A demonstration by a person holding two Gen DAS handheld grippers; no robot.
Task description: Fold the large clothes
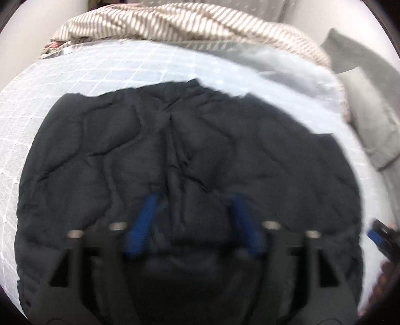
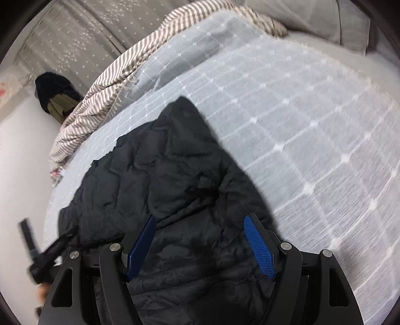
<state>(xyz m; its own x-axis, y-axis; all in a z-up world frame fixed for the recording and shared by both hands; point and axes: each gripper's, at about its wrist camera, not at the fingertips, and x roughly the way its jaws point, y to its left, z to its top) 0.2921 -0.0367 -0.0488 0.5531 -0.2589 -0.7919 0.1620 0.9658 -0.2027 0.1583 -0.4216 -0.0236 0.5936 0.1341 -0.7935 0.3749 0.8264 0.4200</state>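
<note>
Under my view lies a pale blue grid-stitched bedspread [image 2: 300,130], a striped blanket [image 1: 175,22] bunched at its edge, grey pillows [image 1: 370,130] beside.

Jacket [image 1: 190,155] spread on quilt [image 1: 100,75], striped blanket [image 1: 175,22] bunched behind it, pillow [image 1: 370,130] right of quilt

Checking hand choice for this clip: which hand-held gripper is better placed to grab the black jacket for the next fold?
Probably right. The right hand-held gripper has open jaws straddling a raised fold near the black jacket edge. The left hand-held gripper, also open, hovers over the flat middle.
</note>
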